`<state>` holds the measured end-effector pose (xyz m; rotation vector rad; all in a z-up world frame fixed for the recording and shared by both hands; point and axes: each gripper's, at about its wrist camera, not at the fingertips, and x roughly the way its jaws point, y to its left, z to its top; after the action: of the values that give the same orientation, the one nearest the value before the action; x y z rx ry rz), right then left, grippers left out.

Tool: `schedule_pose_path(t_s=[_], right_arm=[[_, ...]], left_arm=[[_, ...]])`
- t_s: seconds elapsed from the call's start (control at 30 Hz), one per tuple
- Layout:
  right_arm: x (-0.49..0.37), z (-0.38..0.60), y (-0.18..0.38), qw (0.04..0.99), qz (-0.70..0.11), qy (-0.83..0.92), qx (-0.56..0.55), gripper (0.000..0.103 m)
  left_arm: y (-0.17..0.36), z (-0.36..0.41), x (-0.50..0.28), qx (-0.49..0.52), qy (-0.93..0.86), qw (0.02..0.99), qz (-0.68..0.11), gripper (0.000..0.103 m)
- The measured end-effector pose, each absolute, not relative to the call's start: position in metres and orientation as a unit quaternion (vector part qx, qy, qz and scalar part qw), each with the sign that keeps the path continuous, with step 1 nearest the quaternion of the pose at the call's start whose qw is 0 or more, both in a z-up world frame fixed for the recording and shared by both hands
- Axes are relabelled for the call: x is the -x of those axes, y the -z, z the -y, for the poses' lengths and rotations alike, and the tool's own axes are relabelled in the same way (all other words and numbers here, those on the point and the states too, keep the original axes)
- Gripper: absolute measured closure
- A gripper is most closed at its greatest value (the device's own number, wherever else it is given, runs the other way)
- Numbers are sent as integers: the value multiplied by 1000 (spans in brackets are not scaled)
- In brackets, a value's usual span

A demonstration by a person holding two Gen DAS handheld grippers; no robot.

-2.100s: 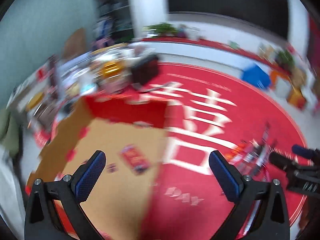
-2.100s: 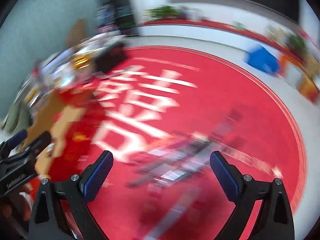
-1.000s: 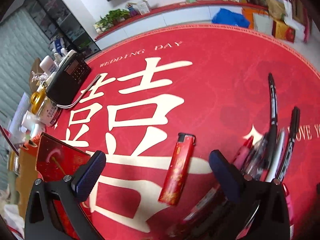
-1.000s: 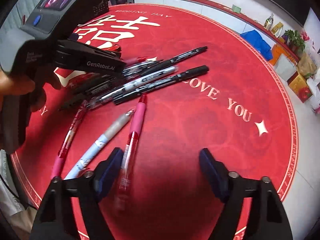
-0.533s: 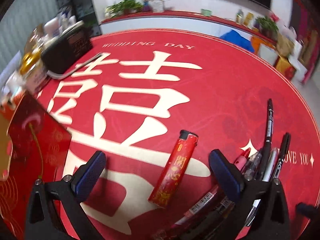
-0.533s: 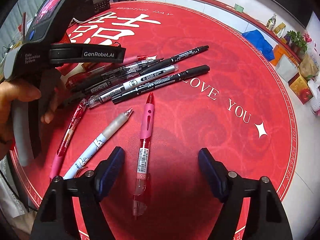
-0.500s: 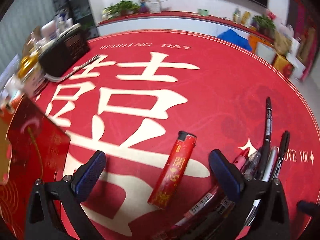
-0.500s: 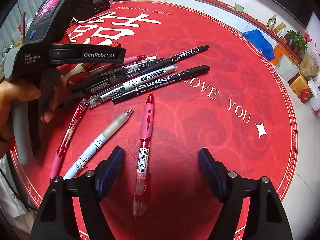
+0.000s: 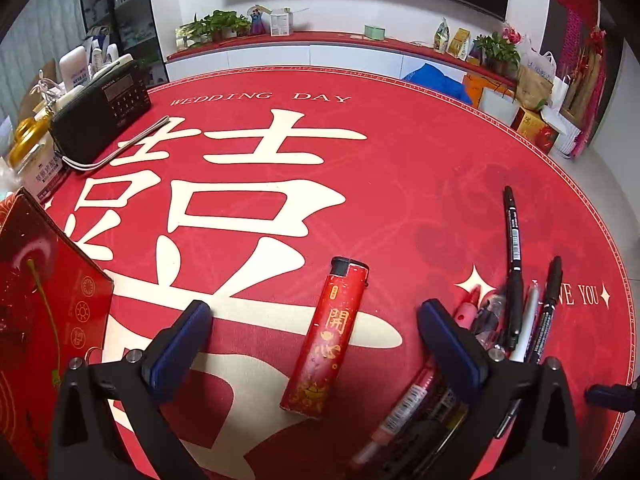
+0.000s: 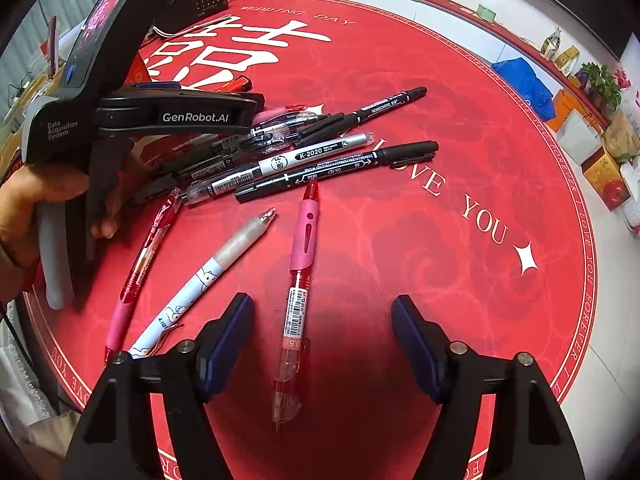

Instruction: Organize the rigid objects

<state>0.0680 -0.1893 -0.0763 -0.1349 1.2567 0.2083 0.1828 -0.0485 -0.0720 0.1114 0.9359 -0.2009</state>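
Red mat (image 10: pixel 400 240): right gripper (image 10: pixel 322 334) narrowed around pink pen (image 10: pixel 298 280), untouched; left gripper (image 9: pixel 314 334) open

I see a matt red cloth mat (image 9: pixel 400 168), a glossy printed plastic lighter (image 9: pixel 326 336), clear plastic pens (image 10: pixel 296 280), and matt black plastic tongs (image 10: pixel 322 332).

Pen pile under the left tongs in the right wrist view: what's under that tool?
The left tongs overhang the pile's near end: black pens and clear-capped pens poke out, with the red lighter beyond. Their covered ends, and anything else beneath, cannot be seen.
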Motion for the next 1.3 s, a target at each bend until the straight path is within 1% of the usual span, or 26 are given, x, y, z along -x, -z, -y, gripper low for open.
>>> schedule_pose_path(t_s=[0.77, 0.83, 0.87, 0.9, 0.93, 1.0, 1.03, 1.07, 1.1, 1.13, 1.17, 1.2, 1.27, 1.3], right_arm=[[-67, 188, 76, 801, -588, -92, 60, 29], [-67, 187, 76, 801, -588, -96, 61, 31], [-66, 186, 74, 802, -586, -99, 63, 41], [-65, 183, 73, 802, -584, -105, 68, 57], [-64, 180, 71, 801, -585, -111, 71, 65], [-63, 177, 71, 799, -586, -117, 72, 90], [-62, 177, 71, 798, -586, -118, 68, 90], [-60, 179, 71, 797, -588, -124, 57, 90], [-59, 181, 70, 796, -590, -128, 47, 91], [-57, 185, 68, 796, -590, -130, 34, 91], [-56, 187, 66, 797, -588, -132, 27, 91], [-55, 190, 63, 799, -586, -132, 23, 91], [-53, 195, 58, 804, -580, -130, 16, 91], [-53, 198, 57, 805, -580, -129, 11, 91]], left_arm=[[72, 50, -186, -61, 108, 884, -450, 0], [72, 51, -187, -70, 121, 881, -452, 0], [72, 51, -188, -74, 127, 877, -457, 0], [72, 52, -190, -78, 133, 872, -465, 0], [71, 54, -191, -82, 137, 867, -472, 0], [71, 56, -191, -90, 149, 860, -481, 1], [70, 57, -190, -92, 153, 858, -482, 3], [69, 58, -187, -94, 160, 856, -482, 8], [67, 60, -181, -98, 172, 856, -477, 18], [65, 61, -176, -101, 180, 856, -473, 24], [63, 62, -172, -102, 187, 856, -472, 37], [61, 62, -167, -101, 192, 855, -471, 58], [58, 56, -165, -78, 204, 850, -479, 83], [58, 50, -166, -53, 205, 850, -482, 83]])
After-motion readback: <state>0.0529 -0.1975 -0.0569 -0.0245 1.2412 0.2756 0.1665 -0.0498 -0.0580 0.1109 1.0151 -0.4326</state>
